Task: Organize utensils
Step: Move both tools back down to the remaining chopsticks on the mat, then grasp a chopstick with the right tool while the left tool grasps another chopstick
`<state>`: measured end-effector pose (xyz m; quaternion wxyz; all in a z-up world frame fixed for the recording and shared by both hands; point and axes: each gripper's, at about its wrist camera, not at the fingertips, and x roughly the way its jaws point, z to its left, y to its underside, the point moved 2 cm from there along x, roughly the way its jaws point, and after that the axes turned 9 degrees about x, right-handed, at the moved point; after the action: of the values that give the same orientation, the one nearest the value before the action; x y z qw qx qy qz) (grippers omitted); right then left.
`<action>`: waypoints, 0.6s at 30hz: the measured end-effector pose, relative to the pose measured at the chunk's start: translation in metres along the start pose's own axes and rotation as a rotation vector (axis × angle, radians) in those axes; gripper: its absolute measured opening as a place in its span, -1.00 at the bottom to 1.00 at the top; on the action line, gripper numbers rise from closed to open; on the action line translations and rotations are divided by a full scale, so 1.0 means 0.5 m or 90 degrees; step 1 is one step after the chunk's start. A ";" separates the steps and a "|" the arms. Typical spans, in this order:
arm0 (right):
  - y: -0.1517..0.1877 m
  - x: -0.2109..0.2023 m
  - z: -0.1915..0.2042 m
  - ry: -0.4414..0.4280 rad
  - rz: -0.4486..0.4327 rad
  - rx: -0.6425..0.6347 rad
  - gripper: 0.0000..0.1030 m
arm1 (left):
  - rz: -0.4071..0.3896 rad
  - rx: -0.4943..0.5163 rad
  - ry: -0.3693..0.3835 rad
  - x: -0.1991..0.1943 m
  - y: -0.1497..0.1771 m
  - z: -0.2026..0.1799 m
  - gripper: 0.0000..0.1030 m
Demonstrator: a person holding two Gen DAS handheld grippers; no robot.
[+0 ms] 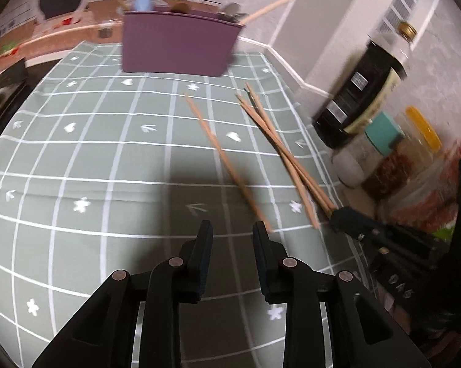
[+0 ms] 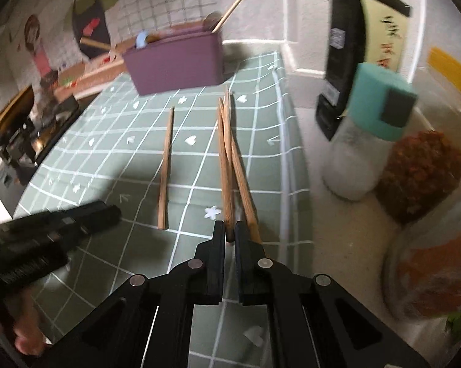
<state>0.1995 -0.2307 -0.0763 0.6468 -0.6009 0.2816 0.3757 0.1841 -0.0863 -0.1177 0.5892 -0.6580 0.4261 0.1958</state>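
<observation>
Pinching the near end of one chopstick in the bundle of chopsticks [image 2: 230, 159], the right gripper [image 2: 229, 233] has its jaws clamped on the wood. Just left of it, the left gripper [image 1: 232, 230] hangs released over the green checked cloth [image 1: 92, 159], nothing between its pads, with the single chopstick [image 1: 227, 162] lying just beyond its right fingertip. Farther back stands the purple utensil holder [image 1: 176, 43], sticks and spoons poking out. Jars and a dark bottle [image 1: 362, 82] line the right wall.
</observation>
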 end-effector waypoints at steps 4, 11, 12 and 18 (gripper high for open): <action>-0.002 -0.025 -0.011 -0.018 -0.010 0.014 -0.88 | 0.007 0.035 0.004 0.021 -0.010 -0.032 -0.42; 0.006 -0.036 -0.013 -0.024 -0.015 0.015 -0.88 | 0.043 0.101 -0.022 0.065 -0.014 -0.067 -0.42; 0.005 -0.035 -0.014 -0.025 -0.014 0.017 -0.88 | 0.042 0.110 -0.030 0.067 -0.014 -0.069 -0.42; 0.001 -0.040 -0.010 -0.027 -0.020 0.017 -0.89 | 0.041 0.138 -0.081 0.062 -0.014 -0.040 -0.42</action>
<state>0.1882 -0.2386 -0.0608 0.6666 -0.5885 0.2630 0.3744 0.2021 -0.1158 -0.1323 0.6762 -0.5630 0.4269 0.2088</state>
